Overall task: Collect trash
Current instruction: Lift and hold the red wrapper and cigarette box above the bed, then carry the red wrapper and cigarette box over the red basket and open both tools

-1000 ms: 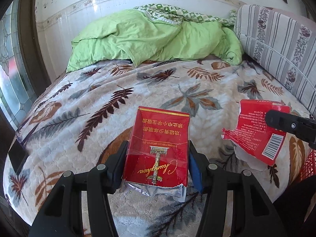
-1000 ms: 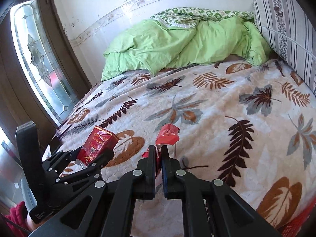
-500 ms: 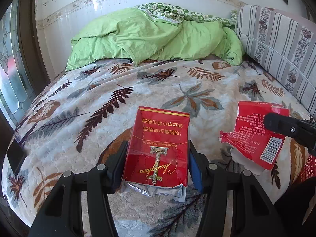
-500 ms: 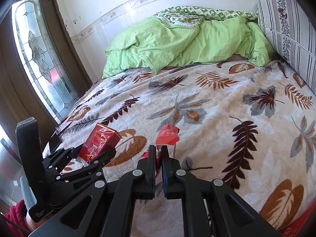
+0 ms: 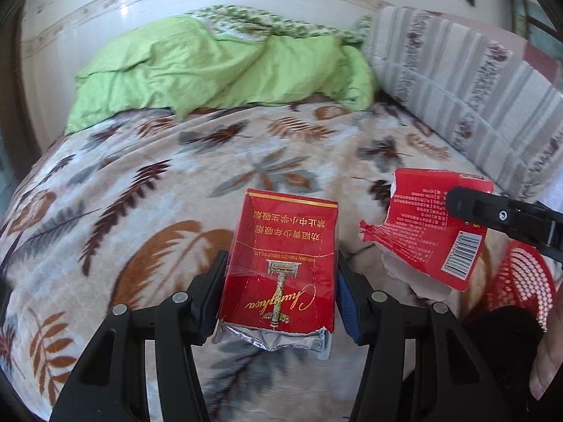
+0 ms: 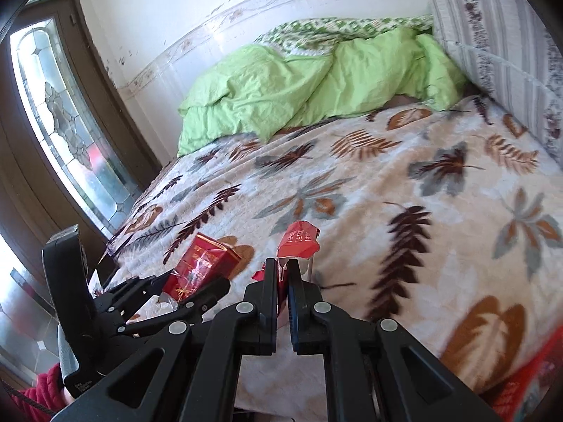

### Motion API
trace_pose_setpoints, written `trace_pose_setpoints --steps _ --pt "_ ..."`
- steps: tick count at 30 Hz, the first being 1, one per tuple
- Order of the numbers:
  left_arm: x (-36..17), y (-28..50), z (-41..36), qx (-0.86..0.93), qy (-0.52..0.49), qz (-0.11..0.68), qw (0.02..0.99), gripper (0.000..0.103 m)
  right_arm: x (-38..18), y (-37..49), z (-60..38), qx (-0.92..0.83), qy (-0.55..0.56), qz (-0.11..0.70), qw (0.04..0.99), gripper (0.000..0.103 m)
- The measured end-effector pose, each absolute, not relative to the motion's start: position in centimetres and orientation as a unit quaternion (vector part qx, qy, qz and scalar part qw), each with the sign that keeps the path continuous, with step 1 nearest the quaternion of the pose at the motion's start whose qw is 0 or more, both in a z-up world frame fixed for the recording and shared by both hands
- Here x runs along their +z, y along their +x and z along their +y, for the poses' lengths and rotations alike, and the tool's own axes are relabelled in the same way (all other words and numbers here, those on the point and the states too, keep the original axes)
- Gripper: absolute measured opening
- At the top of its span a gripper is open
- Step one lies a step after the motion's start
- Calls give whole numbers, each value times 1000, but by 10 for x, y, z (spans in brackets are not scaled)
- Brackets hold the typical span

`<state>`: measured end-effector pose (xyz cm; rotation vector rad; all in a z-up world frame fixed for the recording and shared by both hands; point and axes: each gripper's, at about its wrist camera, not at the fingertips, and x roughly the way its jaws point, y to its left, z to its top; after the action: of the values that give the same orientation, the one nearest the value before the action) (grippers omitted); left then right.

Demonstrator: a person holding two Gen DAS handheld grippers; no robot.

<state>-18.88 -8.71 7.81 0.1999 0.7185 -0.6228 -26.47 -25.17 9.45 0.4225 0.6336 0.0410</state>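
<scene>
- Fingers of the left gripper (image 5: 281,274) clamp a red cigarette pack (image 5: 281,256); the right gripper (image 6: 281,281) pinches a torn red wrapper (image 6: 298,241).
- Both pieces are held above the bedspread (image 5: 140,183).
- Remaining: drop both, likely into the red basket (image 5: 524,281) at right.

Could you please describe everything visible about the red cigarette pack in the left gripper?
The cigarette pack is a soft red paper pack with gold lettering and emblem under clear film. Its near end is torn open, with crumpled silver foil sticking out. The left gripper clamps its sides and holds it above the leaf-patterned blanket.
</scene>
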Motion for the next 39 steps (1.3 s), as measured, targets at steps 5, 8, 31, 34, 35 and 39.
trace_pose_setpoints --steps 5,8,31,34,35,39 --pt "99 -216 -130 -380 109 340 853 55 108 -313 -291 -22 228 297 927 6" --pt "115 -237 -159 -425 116 333 834 55 118 -347 -320 -60 238 285 927 6" --pt "114 -348 -353 -610 154 407 662 74 109 -525 -453 -286 309 277 864 10" --pt "112 -350 -352 -610 156 406 662 79 102 -527 -456 -298 313 288 854 18" --pt "113 -350 -349 -609 156 402 666 79 103 -527 -456 -299 312 288 855 22" --pt "125 -339 -328 -594 147 386 690 79 116 -522 -444 -315 280 289 859 53"
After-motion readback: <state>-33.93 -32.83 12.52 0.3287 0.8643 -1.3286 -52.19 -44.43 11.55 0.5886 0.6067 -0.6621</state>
